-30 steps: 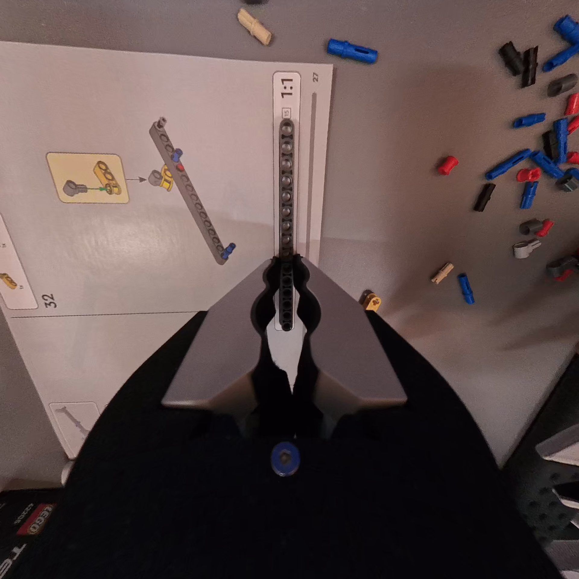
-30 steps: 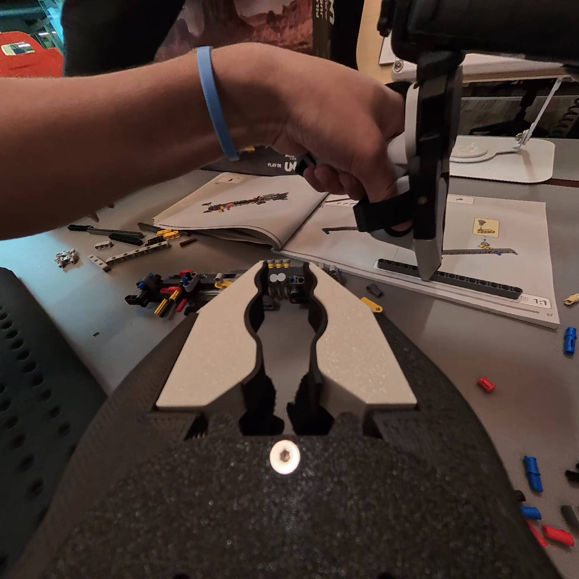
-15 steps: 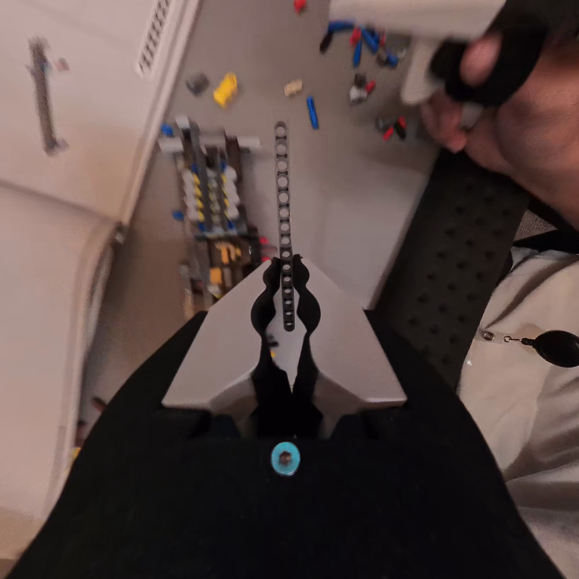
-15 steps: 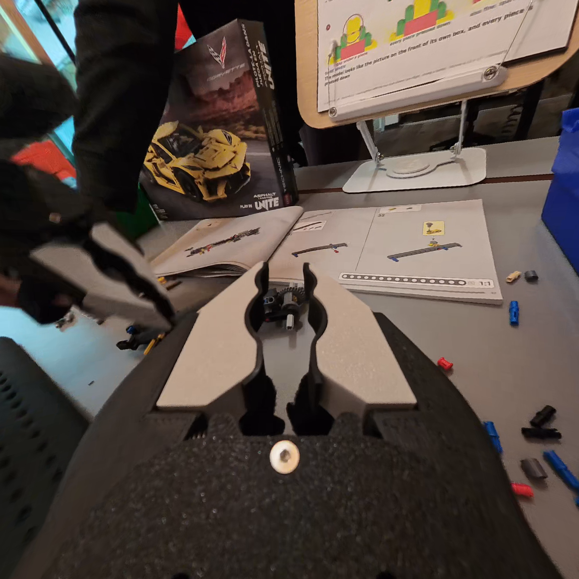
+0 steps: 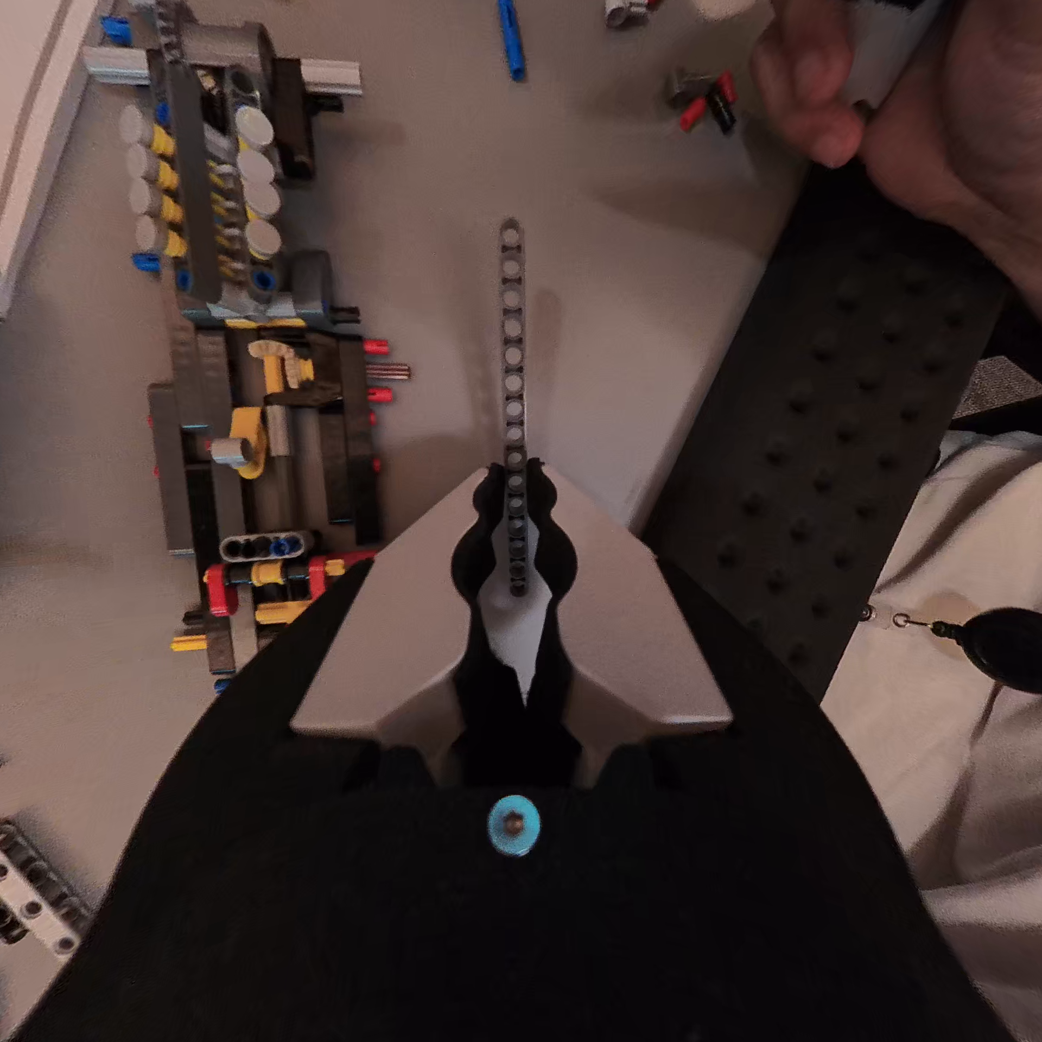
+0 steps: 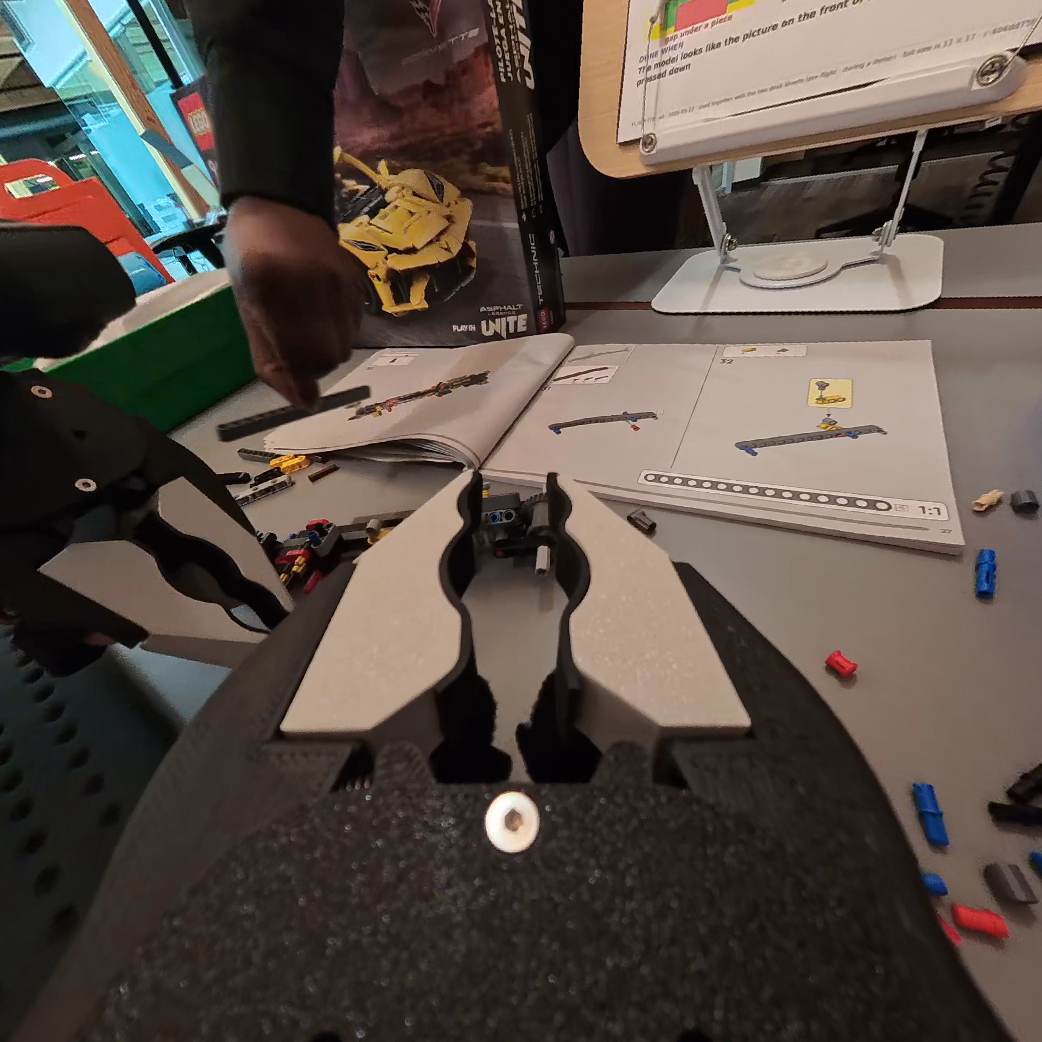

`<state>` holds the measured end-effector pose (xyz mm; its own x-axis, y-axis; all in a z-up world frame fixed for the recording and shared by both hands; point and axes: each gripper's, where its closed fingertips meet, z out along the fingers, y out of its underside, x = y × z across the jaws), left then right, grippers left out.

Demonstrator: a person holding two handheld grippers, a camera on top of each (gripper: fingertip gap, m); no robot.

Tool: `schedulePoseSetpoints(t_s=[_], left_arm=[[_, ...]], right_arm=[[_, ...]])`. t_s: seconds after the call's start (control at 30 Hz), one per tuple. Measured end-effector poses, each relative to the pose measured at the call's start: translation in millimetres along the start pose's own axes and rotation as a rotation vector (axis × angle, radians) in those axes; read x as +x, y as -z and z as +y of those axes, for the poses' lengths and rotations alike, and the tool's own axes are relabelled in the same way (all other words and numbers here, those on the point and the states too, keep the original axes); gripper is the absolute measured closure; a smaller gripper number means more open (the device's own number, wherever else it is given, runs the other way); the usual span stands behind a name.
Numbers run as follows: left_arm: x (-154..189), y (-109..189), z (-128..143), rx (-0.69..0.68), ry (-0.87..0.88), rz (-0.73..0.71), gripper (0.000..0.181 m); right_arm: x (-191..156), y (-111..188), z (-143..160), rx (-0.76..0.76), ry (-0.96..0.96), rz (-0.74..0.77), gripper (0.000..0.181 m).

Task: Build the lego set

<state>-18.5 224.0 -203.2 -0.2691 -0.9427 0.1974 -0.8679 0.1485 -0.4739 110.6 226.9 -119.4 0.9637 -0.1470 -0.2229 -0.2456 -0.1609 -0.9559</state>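
Gripping a long dark beam [image 5: 513, 361] near one end, left gripper [image 5: 514, 471] clenched on it, most of the beam sticking out forward past the fingertips, over bare table [image 5: 592, 169]. Lying just left of the beam: the half-built chassis [image 5: 254, 316], grey and black with yellow, red and blue bits. Showing at top right of the left wrist view: a hand [image 5: 902, 107] around a white handle, and beneath it a black perforated mat [image 5: 834, 451]. Scattered near the top edge: a blue pin [image 5: 512, 39] and some red and black pins [image 5: 707, 104].

Hovering low over the table, right gripper [image 6: 513, 488] released and holding nothing, jaws parted, with the chassis [image 6: 507, 524] just beyond the tips. Lying open behind it: the manual [image 6: 705, 417]. Standing farther back: the set's box [image 6: 445, 186] and a white stand [image 6: 800, 270]. Reaching in at left: another person's hand [image 6: 293, 304] pinching a black beam [image 6: 293, 414] above the manual's left page. Lying loose at right: blue and red pins [image 6: 985, 572].
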Motion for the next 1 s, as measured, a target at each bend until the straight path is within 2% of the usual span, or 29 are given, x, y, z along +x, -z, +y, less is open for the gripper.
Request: schedulePoseSetpoints(t_s=[0.27,0.53,0.6,0.63,0.77,0.9,1.0], left_arm=[[5,-9,8,-0.02,-0.032,-0.023,0.175],[11,-10,6,0.042,-0.054,-0.022,0.171],[16,-3,4,0.11,-0.039,-0.003,0.154],[17,5,3,0.163,-0.031,-0.001,0.152],[6,42,6,0.388,-0.016,-0.034,0.152],[-23,63,22,0.508,-0.004,-0.139,0.155],[-28,79,17,0.623,0.013,-0.138,0.157]], right_arm=[[1,-2,2,-0.013,0.003,0.001,0.159],[0,-2,3,-0.016,0.015,0.006,0.16],[0,-2,3,-0.018,0.019,0.007,0.16],[0,-2,3,-0.018,0.021,0.008,0.16],[-1,-4,4,-0.027,0.034,0.009,0.16],[0,-3,5,-0.038,0.06,0.033,0.16],[4,4,2,-0.036,0.079,0.07,0.159]])
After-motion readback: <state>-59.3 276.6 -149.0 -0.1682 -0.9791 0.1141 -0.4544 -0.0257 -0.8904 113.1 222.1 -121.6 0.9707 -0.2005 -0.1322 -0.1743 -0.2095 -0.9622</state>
